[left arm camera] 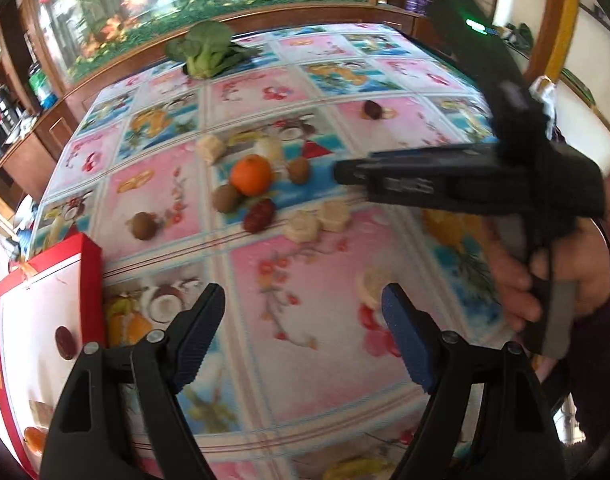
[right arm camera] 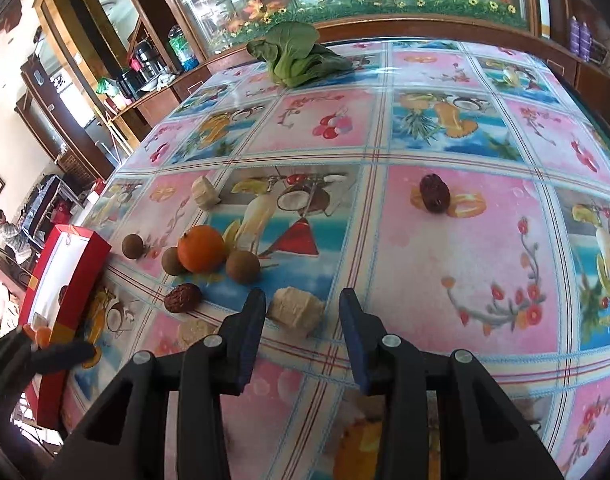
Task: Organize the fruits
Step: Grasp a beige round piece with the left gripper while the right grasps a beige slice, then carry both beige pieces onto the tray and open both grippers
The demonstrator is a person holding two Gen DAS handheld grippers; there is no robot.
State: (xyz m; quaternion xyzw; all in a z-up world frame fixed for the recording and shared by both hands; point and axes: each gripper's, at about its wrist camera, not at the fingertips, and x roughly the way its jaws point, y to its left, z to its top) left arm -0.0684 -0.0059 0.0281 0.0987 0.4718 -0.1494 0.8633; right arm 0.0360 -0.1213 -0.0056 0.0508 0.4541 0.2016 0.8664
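Note:
An orange (right arm camera: 201,249) lies mid-table among three brown round fruits (right arm camera: 243,266). A dark red date (right arm camera: 182,298) lies near it, another date (right arm camera: 435,199) farther right. Pale cut pieces (left arm camera: 303,226) are scattered around. My right gripper (right arm camera: 302,304) hovers with its jaws narrowly apart, and a pale chunk (right arm camera: 297,312) lies just beyond the fingertips, not pinched. In the left wrist view the right gripper (left arm camera: 341,170) points at the fruit cluster around the orange (left arm camera: 251,175). My left gripper (left arm camera: 305,320) is open and holds nothing, beside a red box (left arm camera: 91,252).
The red box (right arm camera: 85,264) has a white inside and holds a date (left arm camera: 65,342) and an orange piece (left arm camera: 35,438). A leafy green vegetable (right arm camera: 297,56) lies at the table's far edge. A hand (left arm camera: 561,280) holds the right gripper. Wooden cabinets surround the table.

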